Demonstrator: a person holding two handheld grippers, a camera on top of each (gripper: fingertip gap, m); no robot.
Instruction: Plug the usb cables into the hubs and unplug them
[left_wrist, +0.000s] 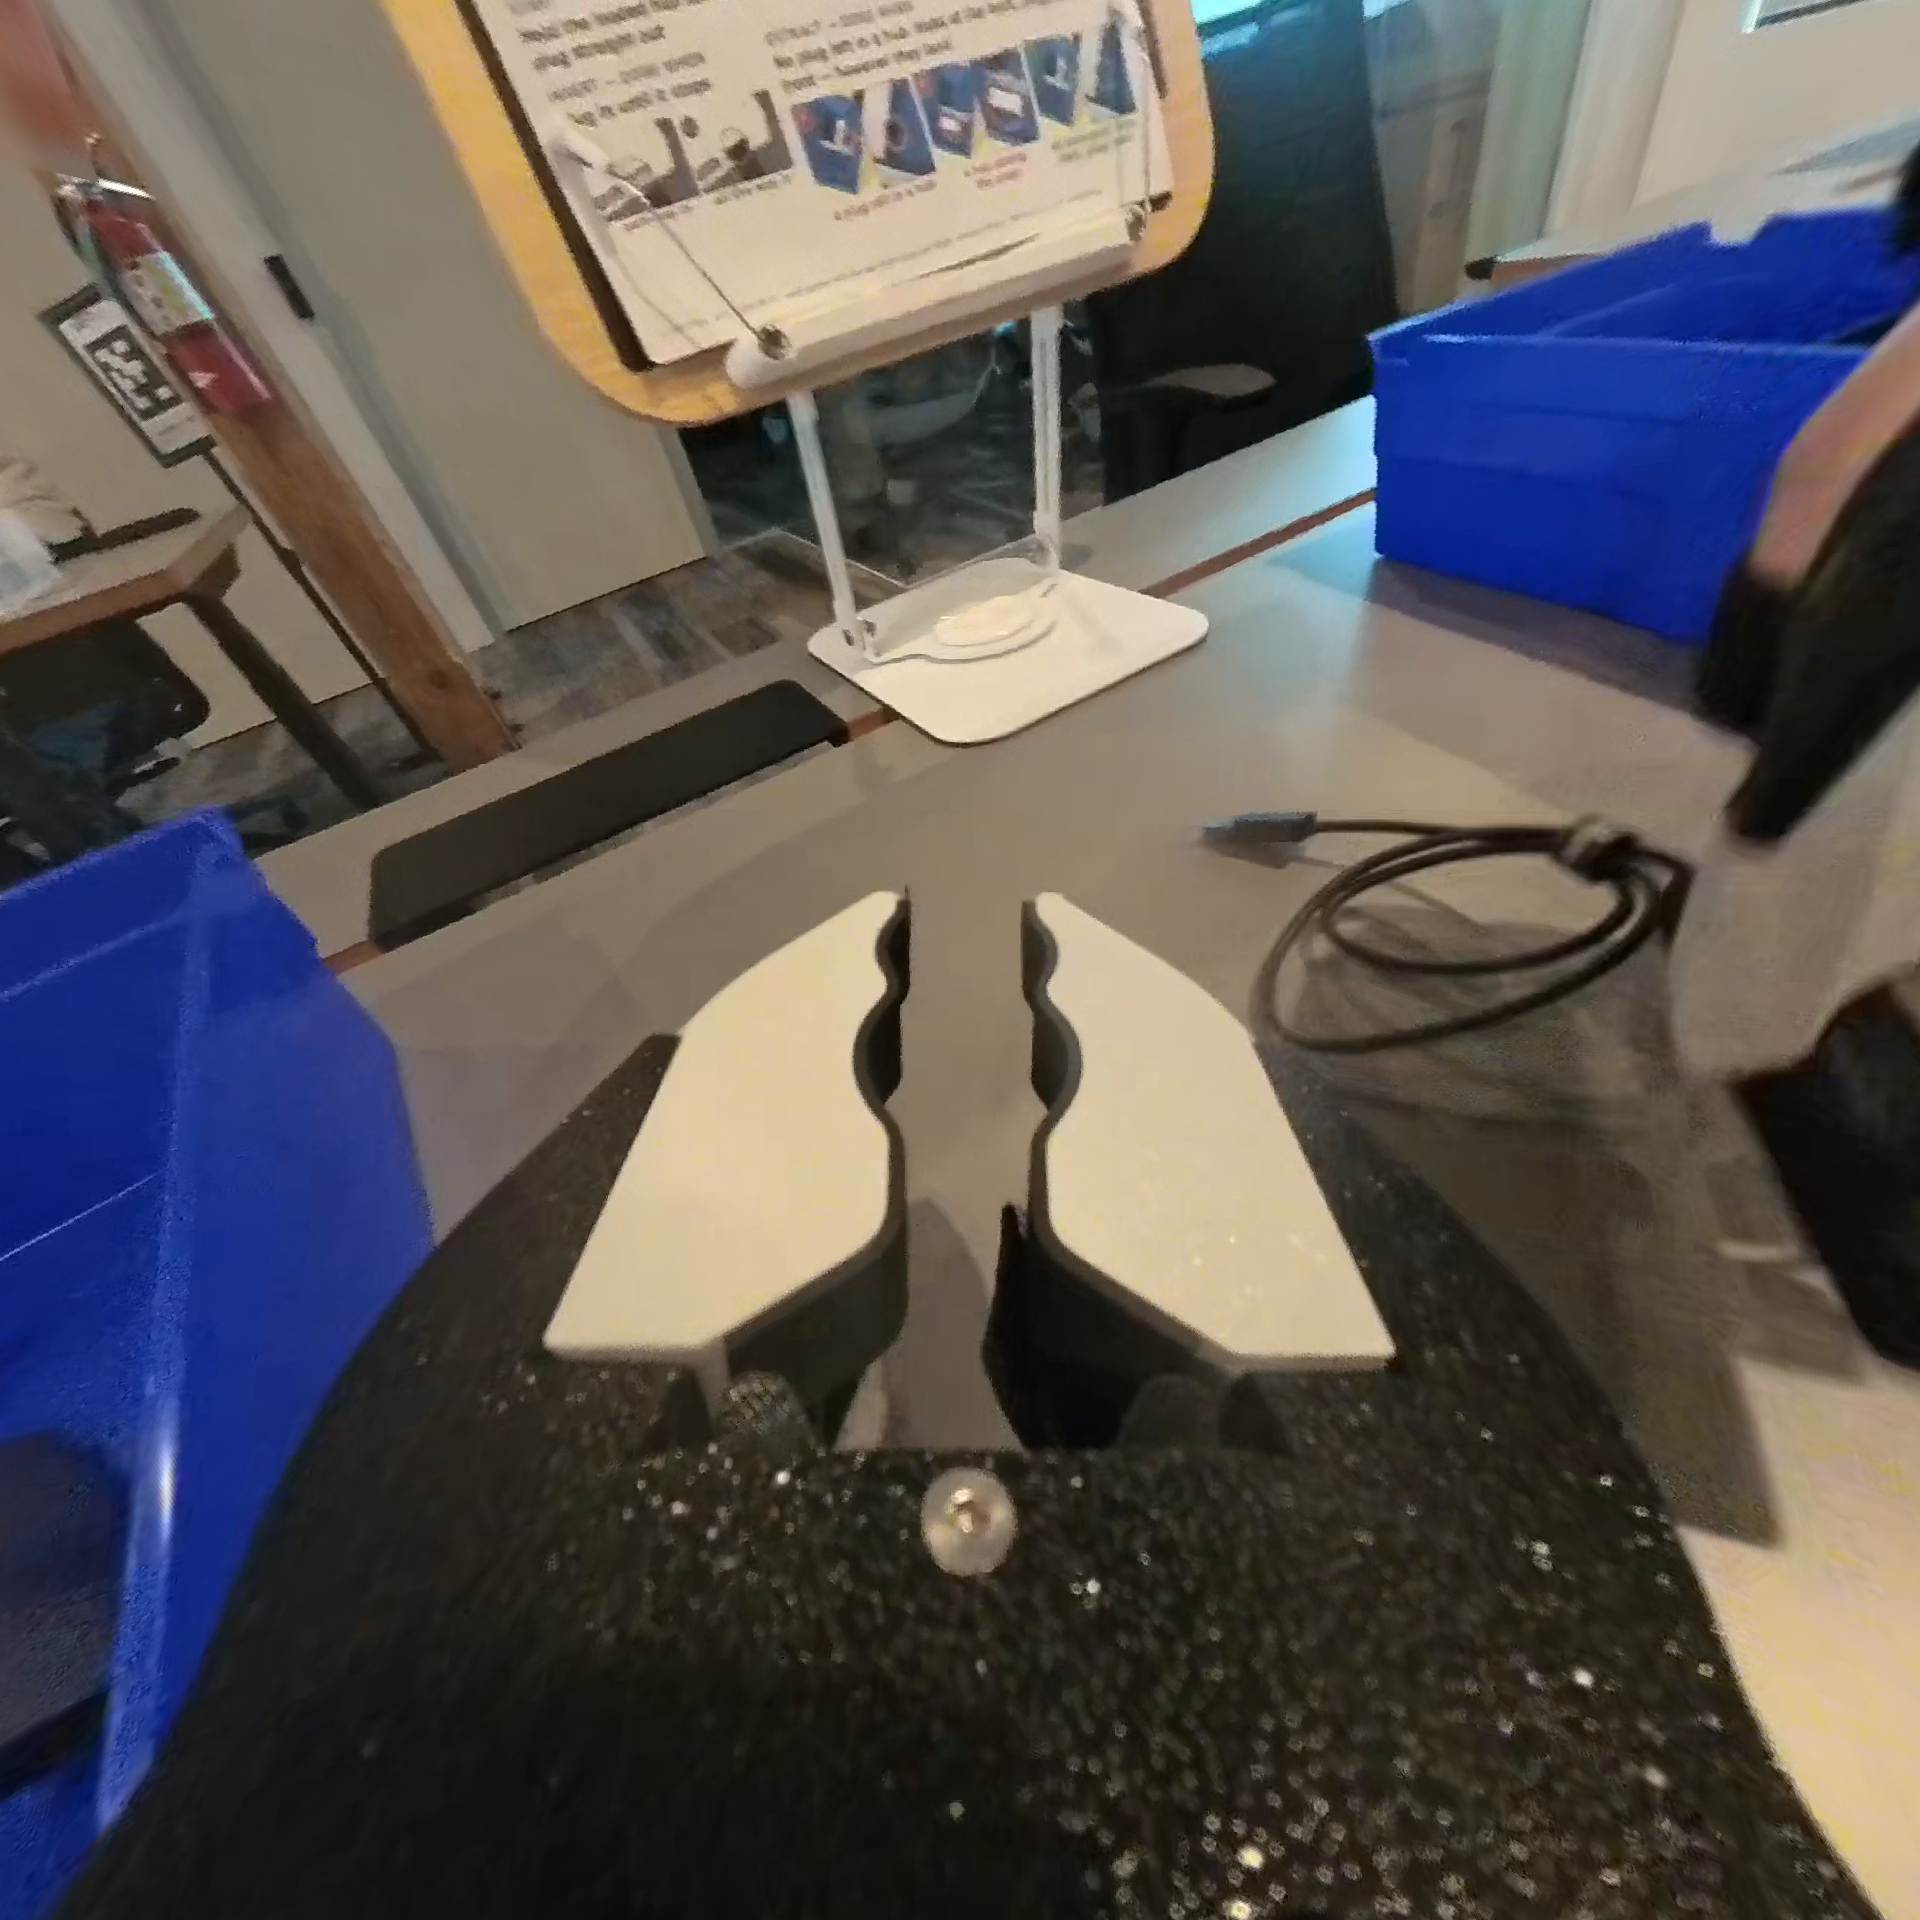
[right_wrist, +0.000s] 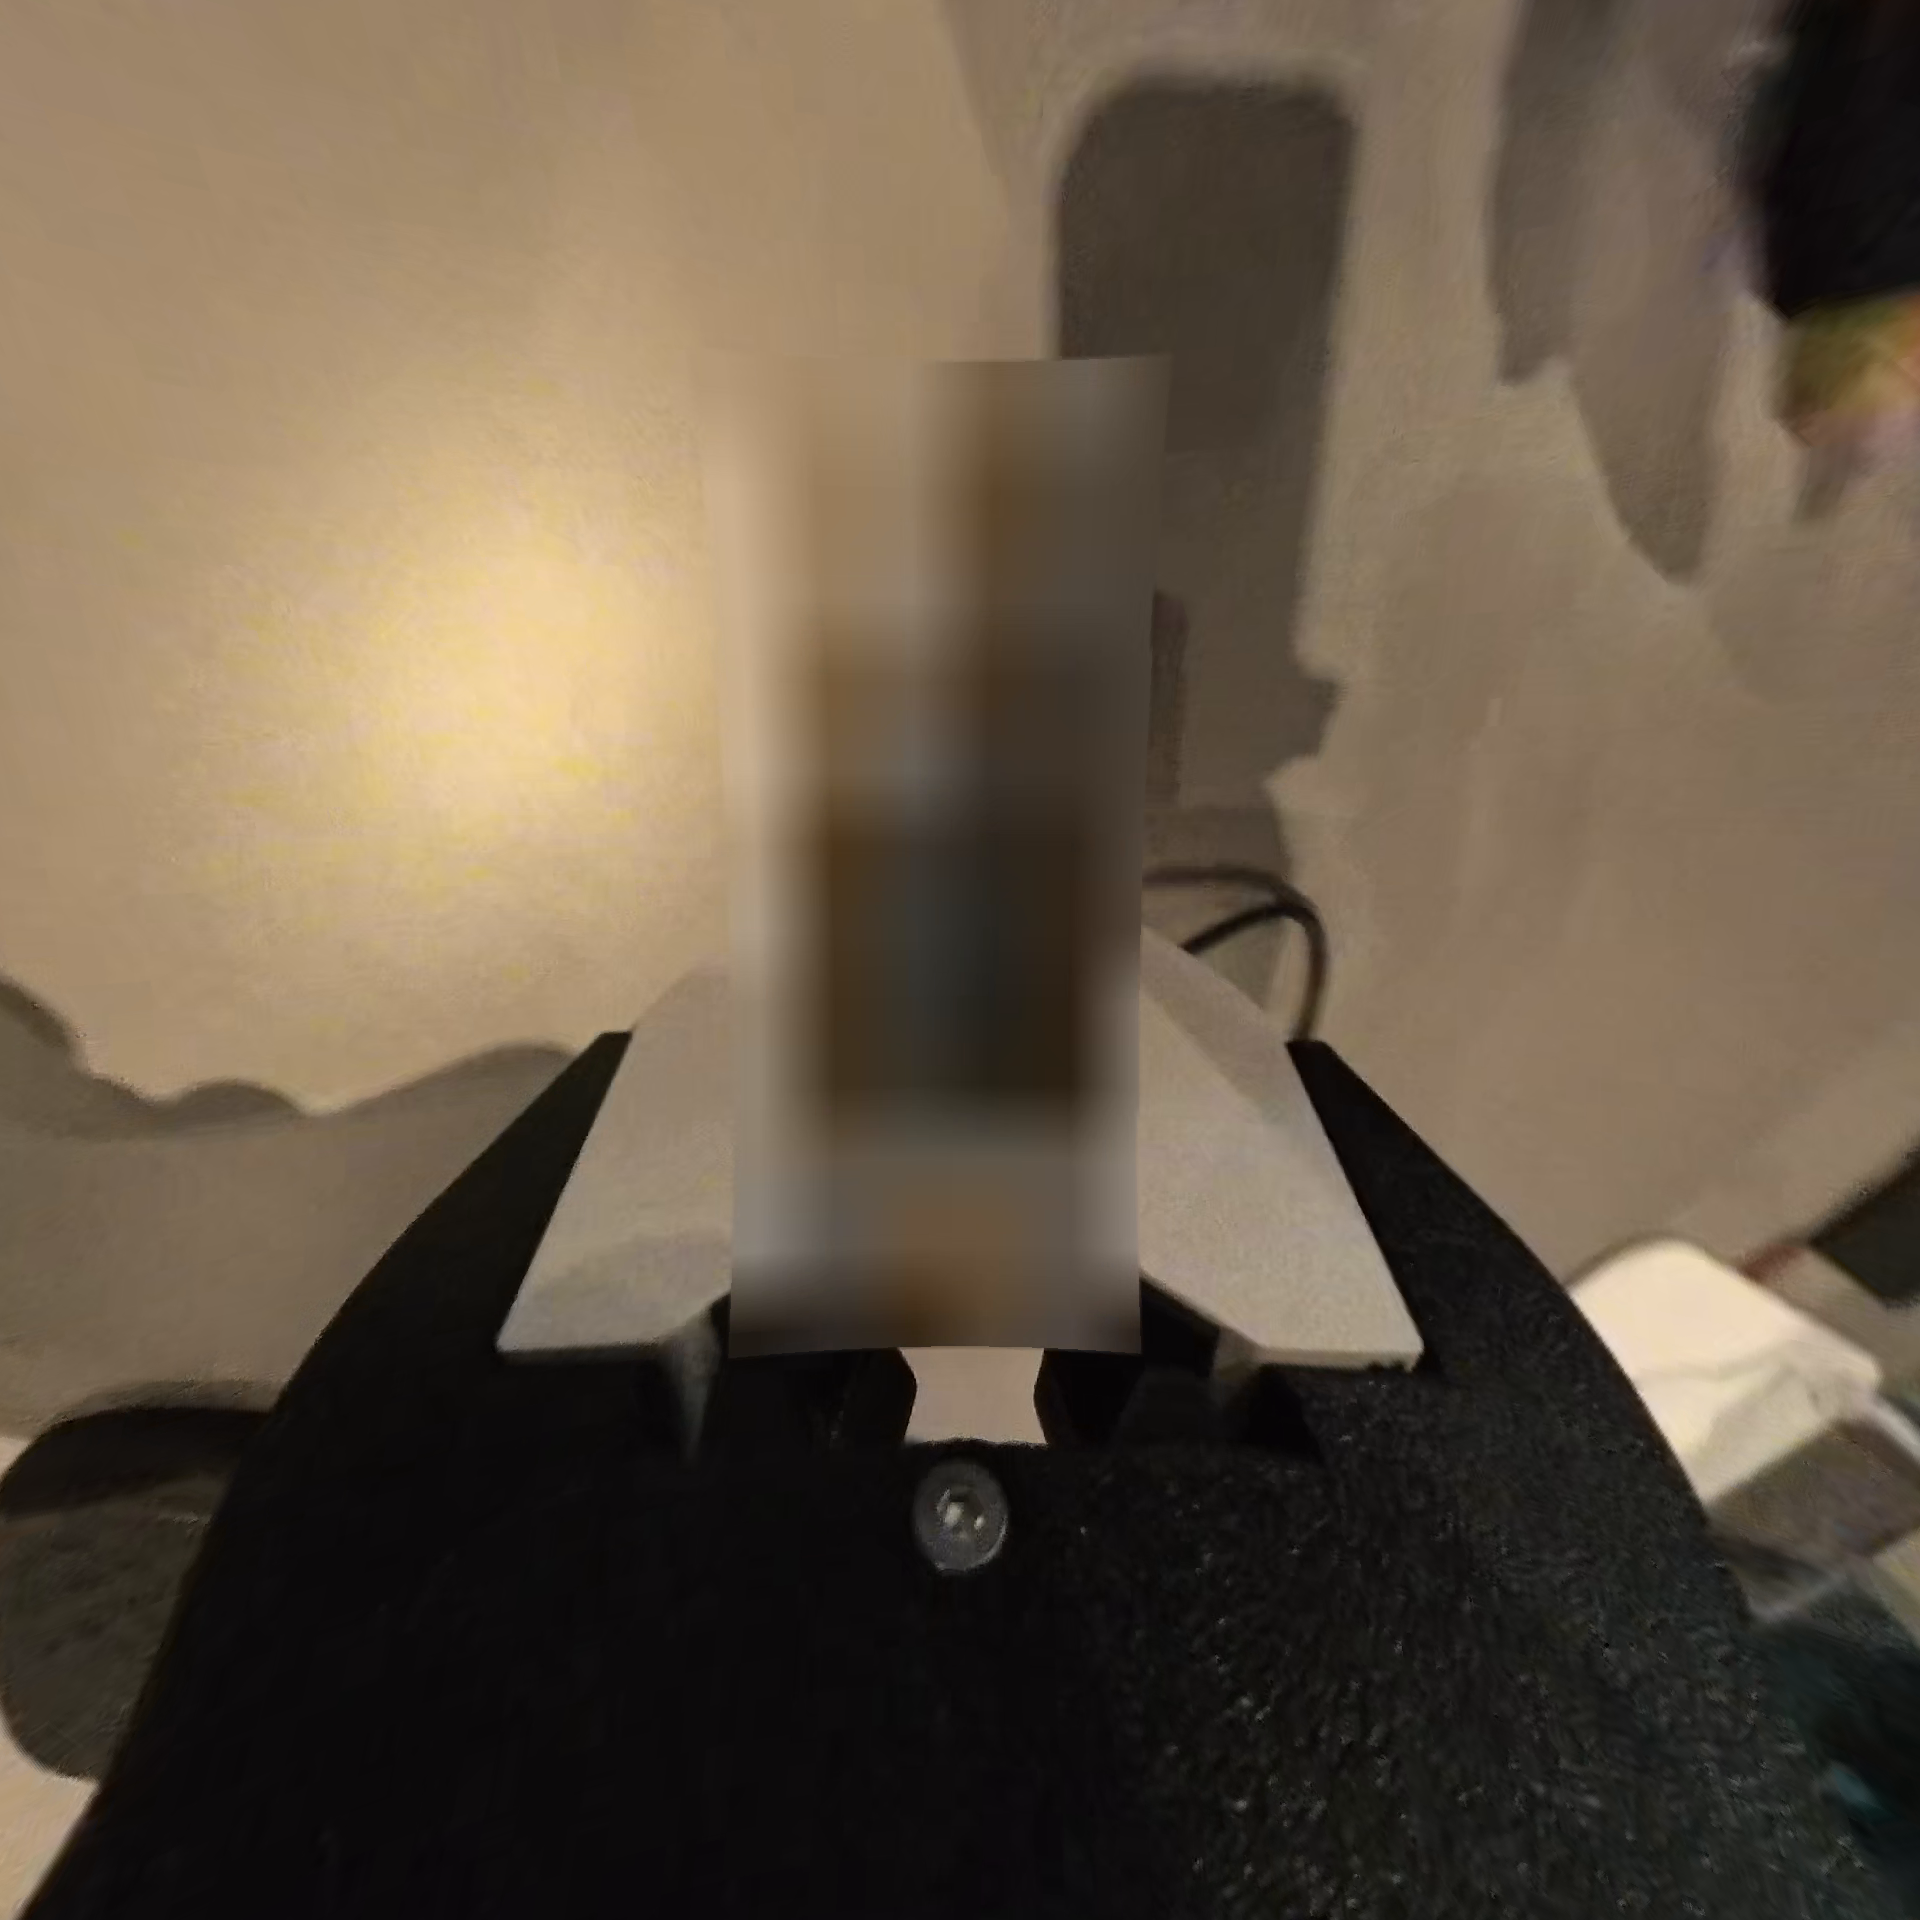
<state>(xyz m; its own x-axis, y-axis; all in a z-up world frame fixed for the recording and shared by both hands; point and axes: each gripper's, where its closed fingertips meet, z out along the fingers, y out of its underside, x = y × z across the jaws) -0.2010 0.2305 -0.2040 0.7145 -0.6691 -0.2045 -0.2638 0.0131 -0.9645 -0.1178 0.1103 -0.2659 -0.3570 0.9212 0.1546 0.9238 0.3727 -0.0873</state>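
Left tongs (left_wrist: 966, 914): parted, empty, above desk (left_wrist: 1039, 810). Coiled cable (left_wrist: 1455, 935): on desk, right of them. Right tongs (right_wrist: 935, 997): tips masked, state unclear.

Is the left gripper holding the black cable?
No, the left gripper is open with nothing between its fingers, and the black cable lies coiled on the table off to its right.

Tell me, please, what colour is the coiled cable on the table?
Black; the cable shows best in the left wrist view.
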